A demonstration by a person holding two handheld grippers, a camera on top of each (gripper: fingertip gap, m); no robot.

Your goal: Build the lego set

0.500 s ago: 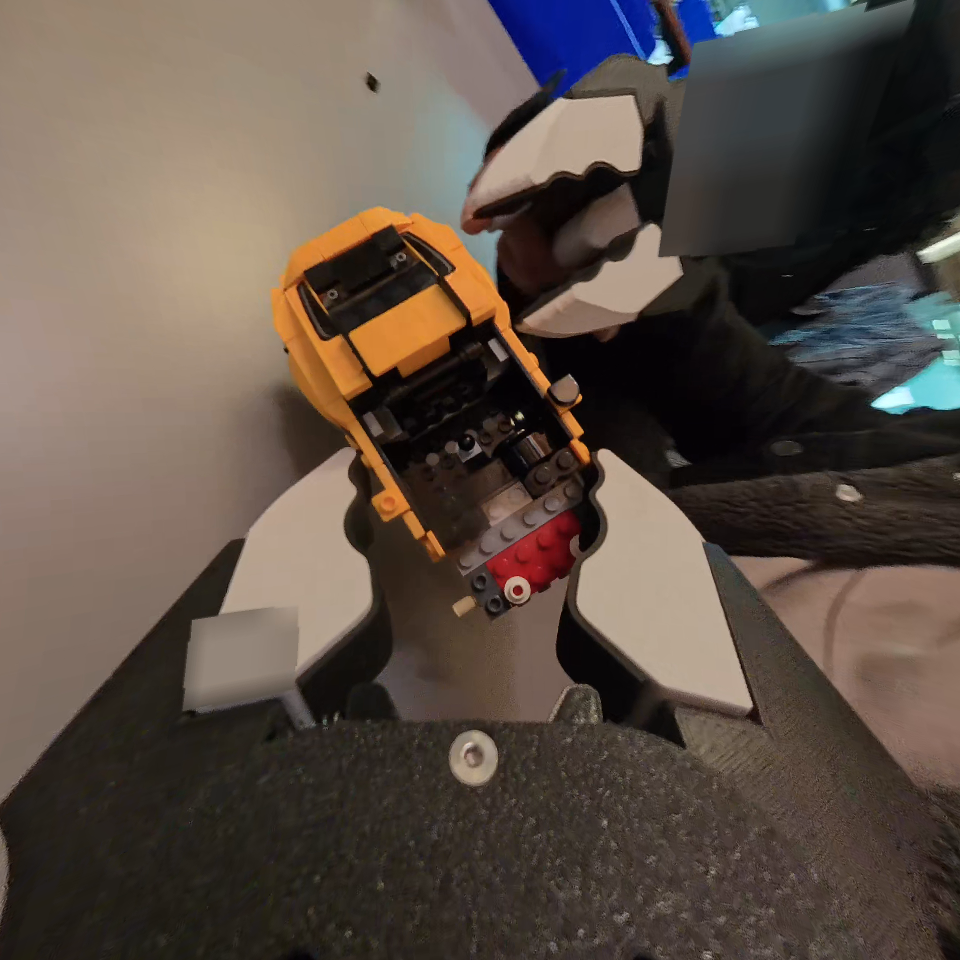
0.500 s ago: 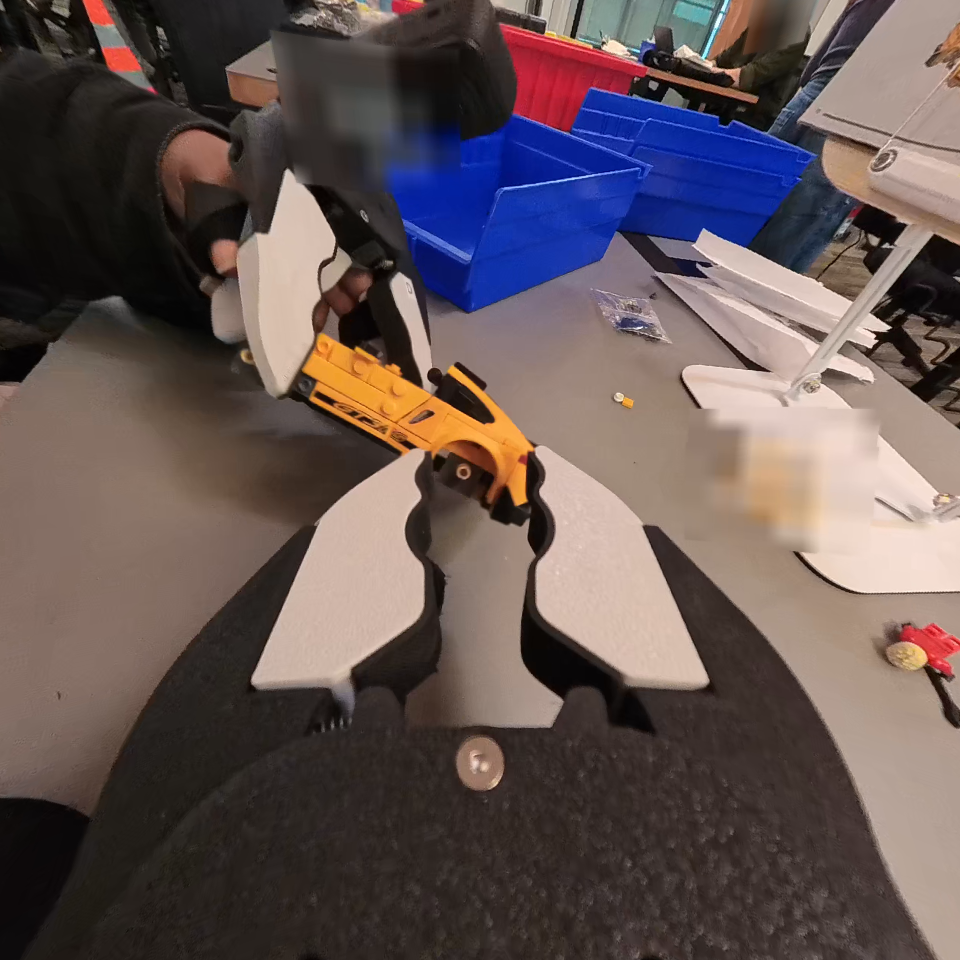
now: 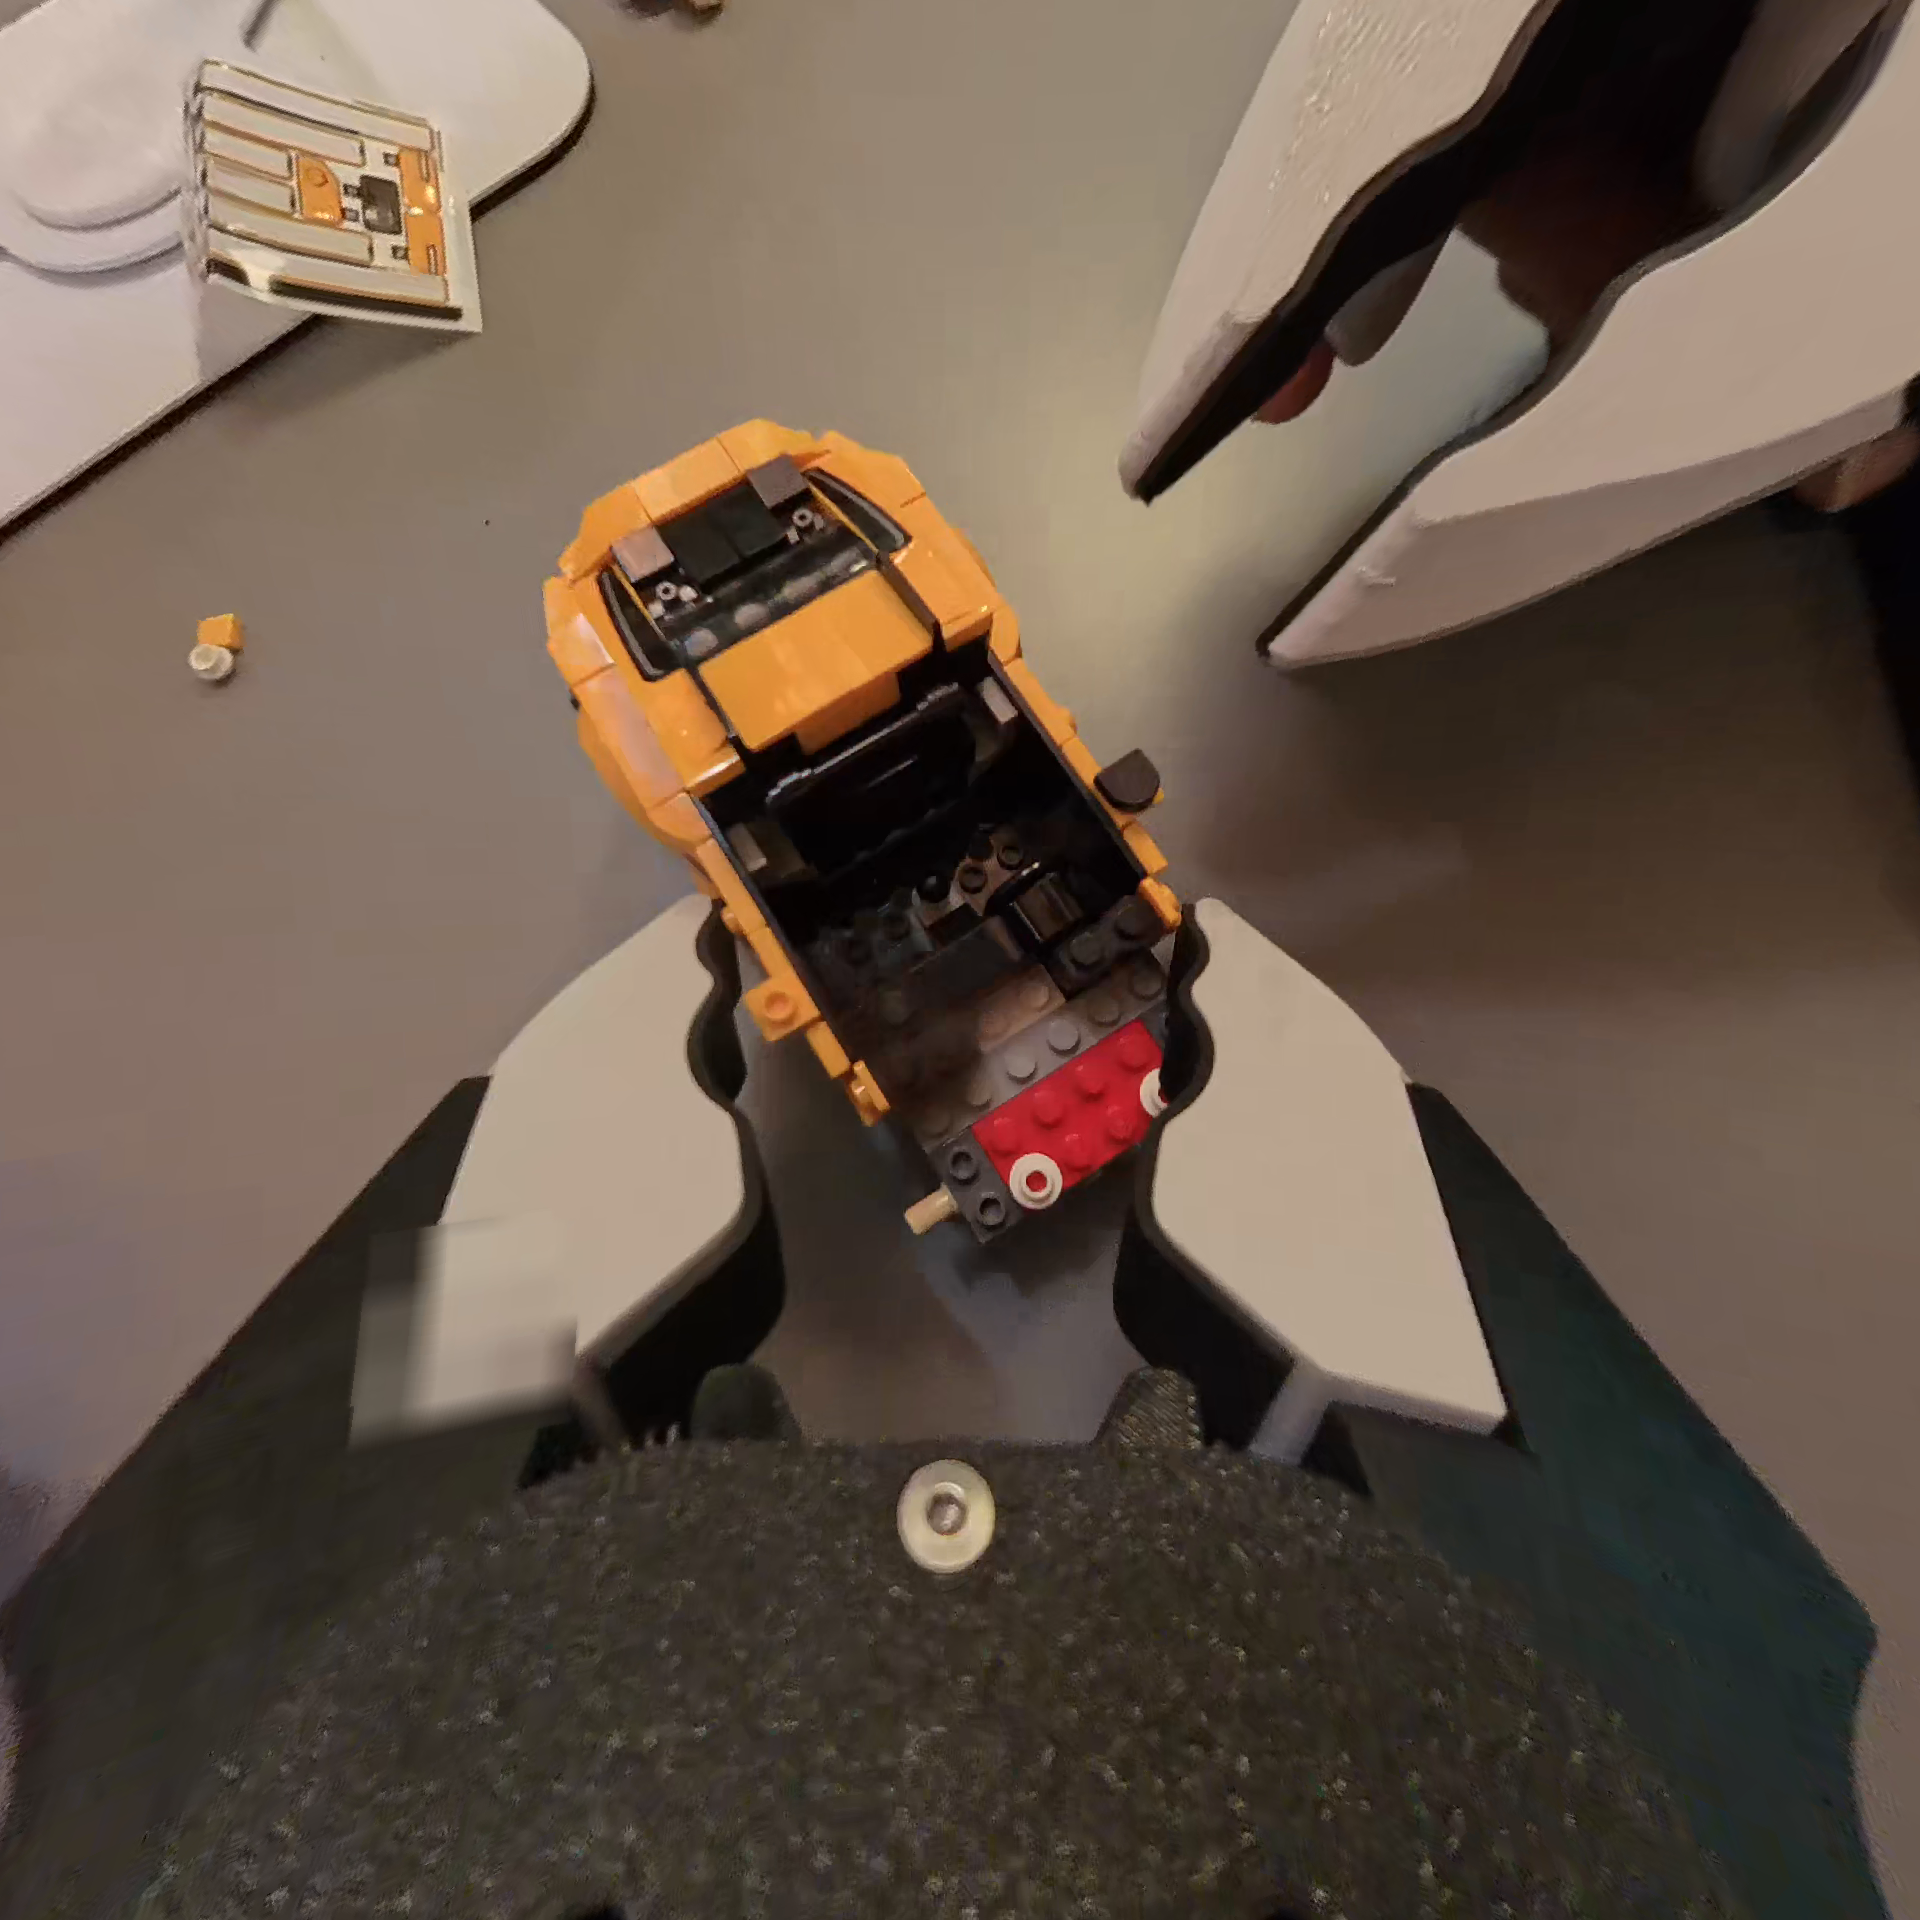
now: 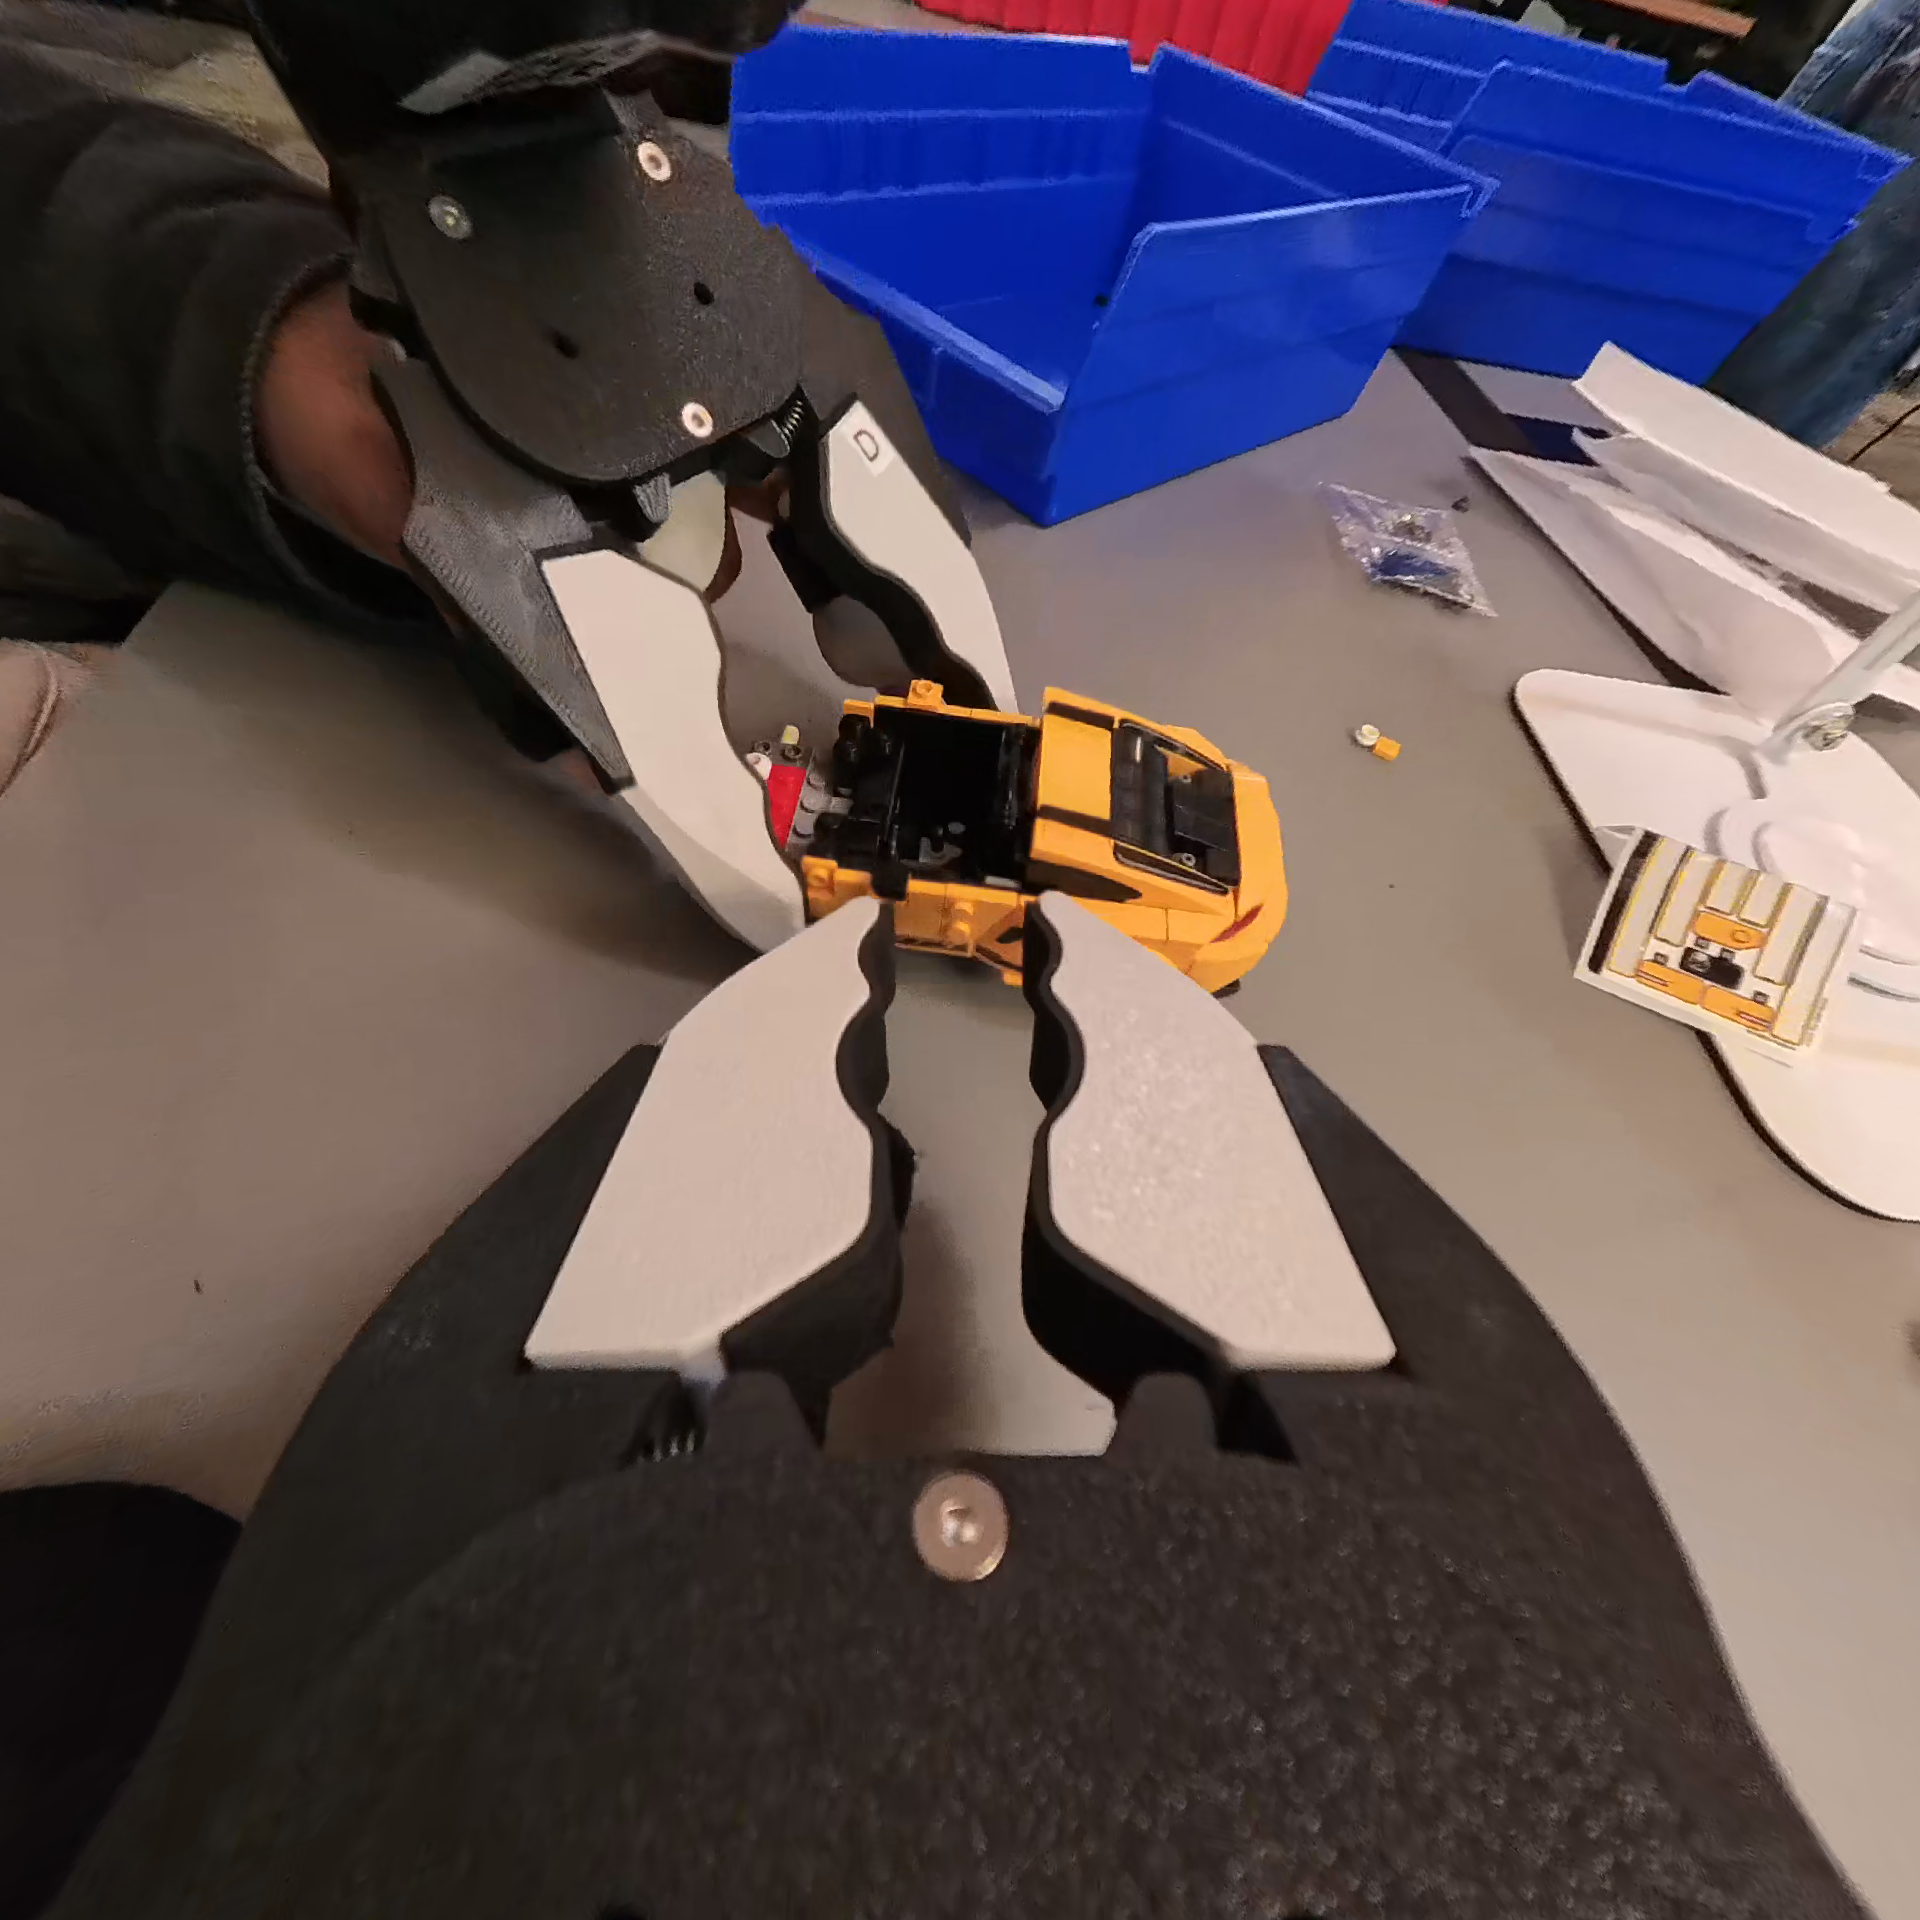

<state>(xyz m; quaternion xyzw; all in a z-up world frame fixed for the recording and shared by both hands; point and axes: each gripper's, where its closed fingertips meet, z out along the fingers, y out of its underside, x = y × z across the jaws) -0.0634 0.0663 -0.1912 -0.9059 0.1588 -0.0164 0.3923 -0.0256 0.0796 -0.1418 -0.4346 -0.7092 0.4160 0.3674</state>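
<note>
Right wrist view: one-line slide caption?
Left gripper grips the rear of a yellow brick car on the grey table; right gripper open beside it.

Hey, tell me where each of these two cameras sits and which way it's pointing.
Left wrist view: on the left tongs, facing steeply down at the grey table; its own fingers flank the rear of the orange brick car.
Right wrist view: on the right tongs, facing across the table toward blue bins; its fingers, a sleeve.
Shared: the car, sticker sheet, loose orange piece, and each other's tongs.
</note>
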